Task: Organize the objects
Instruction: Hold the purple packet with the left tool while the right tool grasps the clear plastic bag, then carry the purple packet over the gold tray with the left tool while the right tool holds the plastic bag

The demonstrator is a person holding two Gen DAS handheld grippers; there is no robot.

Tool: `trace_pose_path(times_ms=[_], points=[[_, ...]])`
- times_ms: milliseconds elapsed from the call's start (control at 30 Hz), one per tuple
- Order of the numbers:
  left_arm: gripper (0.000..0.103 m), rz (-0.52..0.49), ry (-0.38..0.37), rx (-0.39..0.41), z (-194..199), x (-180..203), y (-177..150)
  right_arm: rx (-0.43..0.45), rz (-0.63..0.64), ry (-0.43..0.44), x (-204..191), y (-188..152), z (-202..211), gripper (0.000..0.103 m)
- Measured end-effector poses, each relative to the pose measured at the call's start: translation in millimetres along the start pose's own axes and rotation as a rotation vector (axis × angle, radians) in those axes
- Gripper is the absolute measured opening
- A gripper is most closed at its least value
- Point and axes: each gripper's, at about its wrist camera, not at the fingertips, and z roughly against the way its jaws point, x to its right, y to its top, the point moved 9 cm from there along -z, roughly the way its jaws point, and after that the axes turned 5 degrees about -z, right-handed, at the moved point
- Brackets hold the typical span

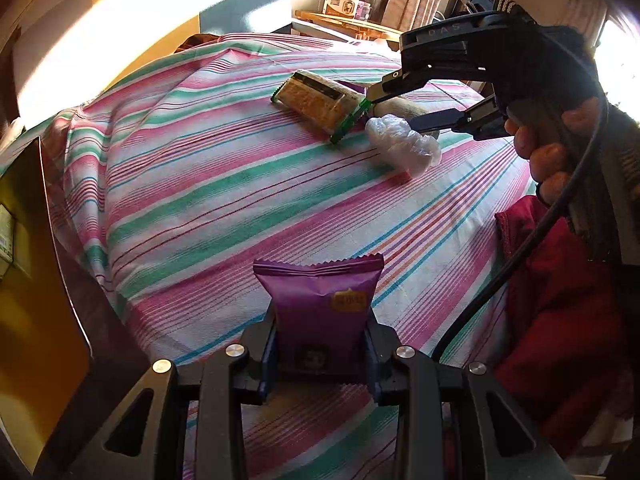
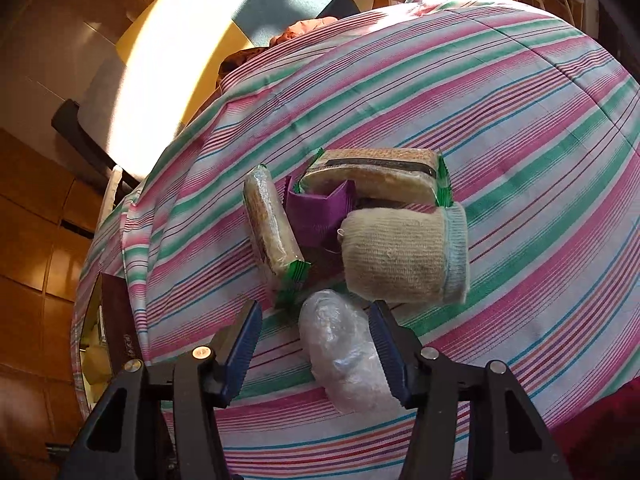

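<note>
My left gripper (image 1: 320, 344) is shut on a purple snack packet (image 1: 320, 300), held upright above the striped cloth (image 1: 200, 184). My right gripper (image 2: 316, 308) straddles a clear crumpled plastic bundle (image 2: 344, 356). The right pad lies against the bundle, and a gap shows at the left pad, so the jaws stand open. Just beyond the bundle lie a beige knitted roll (image 2: 404, 256), two green-edged cracker packs (image 2: 380, 176) (image 2: 272, 224) and another purple packet (image 2: 320, 212), all bunched together. The left wrist view shows the right gripper (image 1: 396, 114) over the plastic bundle (image 1: 404, 140), beside a cracker pack (image 1: 320, 100).
A person's hand (image 1: 548, 152) holds the right gripper, with a black cable trailing down. A red garment (image 1: 560, 300) lies at the cloth's right edge. A brown box (image 1: 24, 240) stands at the left edge. A wooden shelf with boxes (image 1: 344, 0) is at the back.
</note>
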Motion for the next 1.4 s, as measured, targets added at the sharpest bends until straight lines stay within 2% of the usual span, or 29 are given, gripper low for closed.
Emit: trace_pose_path(times_ms=[167,267,400,733,967,1167,1400], points=[[0.035,-0.001,0.001,0.001,-2,0,1,-0.030,0.065,-0.097,1,-8,-10,0.056],[0.035,-0.001,0.001,0.002,-2,-1,0,-0.070,0.078,-0.159,8,-14,-19,0.043],[0.035,-0.001,0.001,0.002,-2,-1,0,-0.082,0.104,-0.192,11,-17,-25,0.037],[0.035,-0.004,0.011,0.010,5,0,2,-0.090,0.166,-0.235,11,-20,-32,0.037],[0.035,0.044,-0.007,0.071,43,-5,8,-0.081,0.209,-0.265,10,-21,-34,0.037],[0.035,0.155,0.031,0.129,87,-42,10,-0.074,0.244,-0.285,8,-21,-35,0.037],[0.035,0.353,0.191,0.131,124,-134,-15,-0.069,0.264,-0.298,9,-19,-35,0.037]])
